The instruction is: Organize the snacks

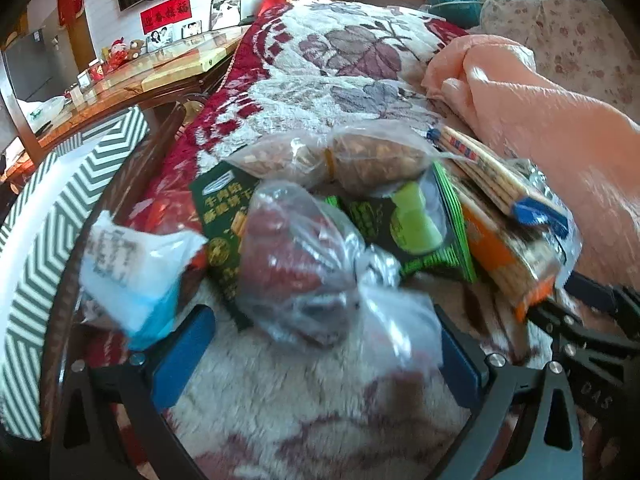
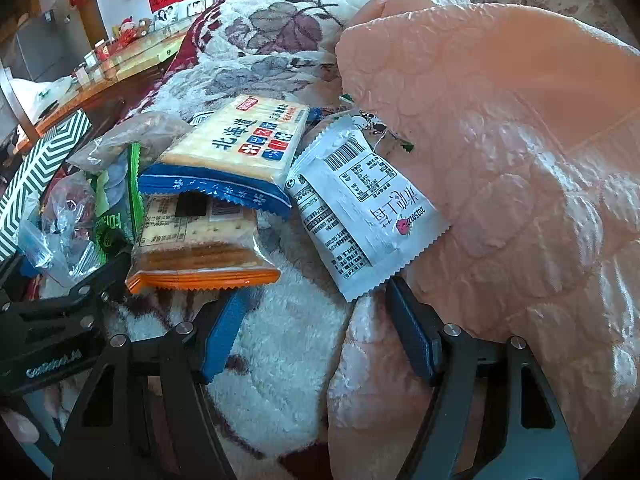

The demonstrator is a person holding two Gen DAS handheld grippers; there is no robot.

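Bright daylight from behind, glare on plastic bags, motion blur, fisheye-dark corners

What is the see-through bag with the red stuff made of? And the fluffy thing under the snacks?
The see-through bag looks like thin, shiny plastic film: it crinkles, glints and shows its red contents. The fluffy blanket looks like soft plush fabric, probably fleece, with a fuzzy matte pile in cream and dark red.
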